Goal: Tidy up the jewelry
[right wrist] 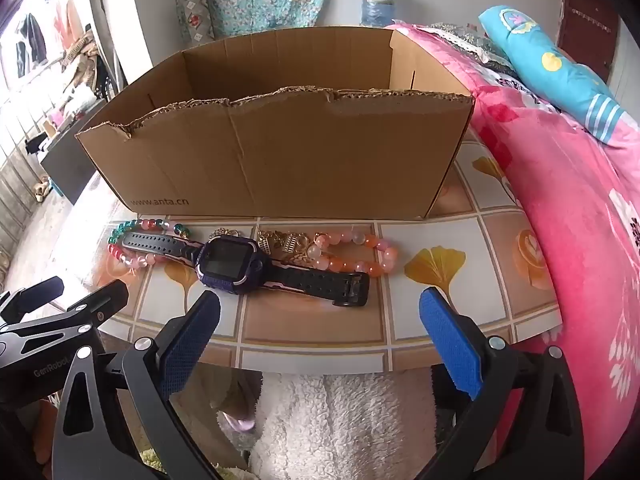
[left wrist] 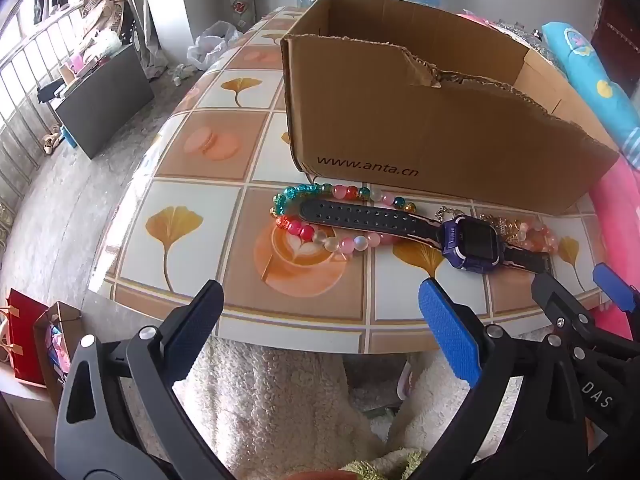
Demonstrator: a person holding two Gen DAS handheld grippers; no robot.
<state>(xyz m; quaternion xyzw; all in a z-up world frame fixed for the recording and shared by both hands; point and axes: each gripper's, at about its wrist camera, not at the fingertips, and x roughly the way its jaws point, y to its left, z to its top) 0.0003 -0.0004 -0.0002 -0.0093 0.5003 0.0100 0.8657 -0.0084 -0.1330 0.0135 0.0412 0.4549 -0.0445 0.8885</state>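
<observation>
Both grippers, left [left wrist: 320, 320] and right [right wrist: 320, 320], are held off the tabletop [right wrist: 312, 320], jaws apart and empty. Watch [right wrist: 230, 262] is laid over multicolored bracelet [left wrist: 320, 216], beside gold chain [right wrist: 284, 244] and pink bracelet [right wrist: 356, 254], before cardboard box [right wrist: 280, 152]. Risk: neighbours could be dragged along by a lifted strap.

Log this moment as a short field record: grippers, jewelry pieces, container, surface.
left gripper: open, empty, at the near table edge
right gripper: open, empty, at the near table edge
smartwatch: purple case, black strap, lying flat, one strap end across the multicolor bead bracelet
multicolor bead bracelet: on the table, left of the watch case
pink-orange bead bracelet: on the table, right of the watch case
gold chain pieces: behind the watch
cardboard box: open top, behind the jewelry; interior hidden
table: tile-pattern cover
</observation>
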